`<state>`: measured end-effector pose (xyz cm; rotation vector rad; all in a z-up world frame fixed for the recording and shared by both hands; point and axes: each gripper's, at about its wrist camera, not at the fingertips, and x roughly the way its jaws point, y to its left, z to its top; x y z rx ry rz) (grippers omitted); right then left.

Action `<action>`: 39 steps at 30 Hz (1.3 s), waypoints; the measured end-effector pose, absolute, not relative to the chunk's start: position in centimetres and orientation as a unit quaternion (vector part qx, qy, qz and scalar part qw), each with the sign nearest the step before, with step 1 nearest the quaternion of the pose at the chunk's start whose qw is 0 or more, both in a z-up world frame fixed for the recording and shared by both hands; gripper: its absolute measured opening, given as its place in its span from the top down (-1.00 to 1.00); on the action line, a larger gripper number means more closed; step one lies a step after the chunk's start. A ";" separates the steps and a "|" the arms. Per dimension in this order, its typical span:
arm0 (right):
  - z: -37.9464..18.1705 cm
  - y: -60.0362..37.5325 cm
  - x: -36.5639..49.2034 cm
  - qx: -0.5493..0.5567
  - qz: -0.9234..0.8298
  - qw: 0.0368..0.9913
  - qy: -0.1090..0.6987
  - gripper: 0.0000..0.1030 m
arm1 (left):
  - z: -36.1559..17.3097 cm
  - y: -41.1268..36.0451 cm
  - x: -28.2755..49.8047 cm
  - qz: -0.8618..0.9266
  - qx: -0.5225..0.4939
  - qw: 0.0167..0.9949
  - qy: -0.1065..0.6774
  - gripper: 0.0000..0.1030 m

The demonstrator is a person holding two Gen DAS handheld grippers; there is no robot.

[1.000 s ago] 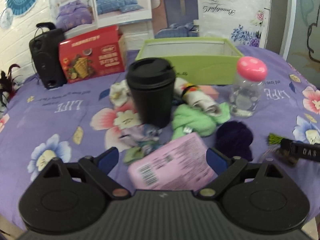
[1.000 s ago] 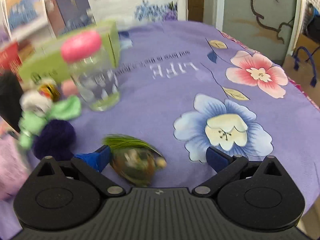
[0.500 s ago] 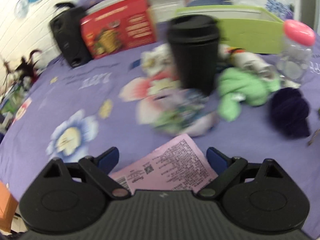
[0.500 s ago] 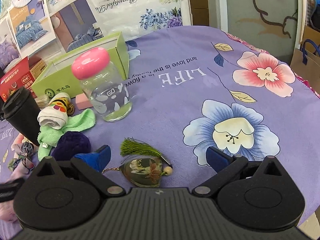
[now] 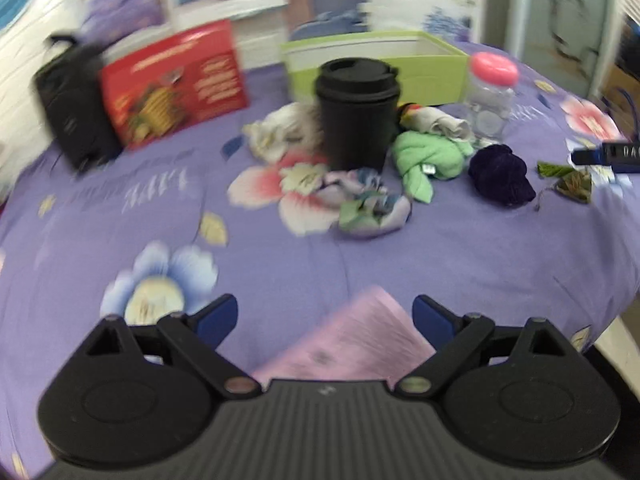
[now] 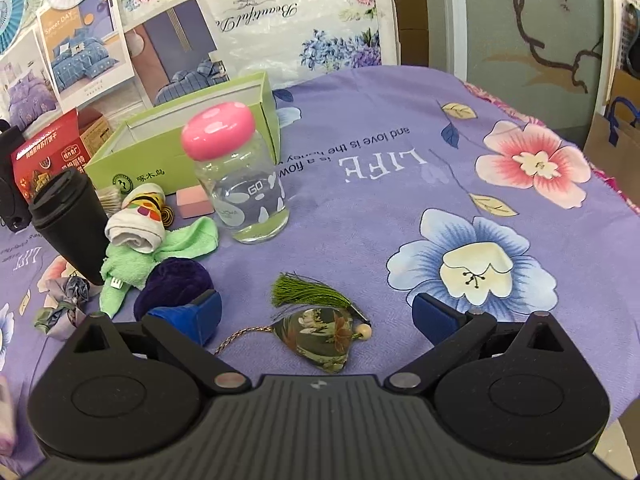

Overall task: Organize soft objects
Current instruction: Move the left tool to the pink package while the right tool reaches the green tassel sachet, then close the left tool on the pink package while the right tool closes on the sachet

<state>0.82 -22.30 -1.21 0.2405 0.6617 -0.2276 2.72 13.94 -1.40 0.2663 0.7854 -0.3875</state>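
**K:** Checking tongs first. left gripper (image 5: 325, 316) is spread wide, nothing pinched; a pink packet (image 5: 352, 340) lies flat just under and between the tips, not gripped. right gripper (image 6: 316, 312) also spread, empty, hovering over a tasselled sachet (image 6: 320, 336) on the purple floral bedsheet (image 6: 400, 208)

**M:** Where are the soft items?

**K:** Clustered mid-sheet. green cloth (image 6: 160, 252) touching the rolled white sock (image 6: 138, 224) on top of it, dark purple pom-pom (image 6: 172, 284) just beside the right gripper's left fingertip, crumpled floral fabric (image 5: 368, 208) in front of the black cup (image 5: 356, 112). green box (image 6: 180, 136) sits open behind the pink-lidded jar (image 6: 236, 184). Left view is motion-blurred, so detail there is weak

**M:** Step?

**K:** Looks like pre-grasp, nothing picked yet. My guess: box is the target bin

**M:** Next move needs?

**K:** Right side is nearest the pom-pom: shift left, centre the tips over it, close gently. Cup and jar are hard and tall, so approach low and avoid knocking them
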 end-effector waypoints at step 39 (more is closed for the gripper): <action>-7.3 -21.6 2.9 0.003 -0.039 0.940 0.340 -0.77 | -7.4 14.2 4.0 -0.483 0.261 0.722 0.420 -0.82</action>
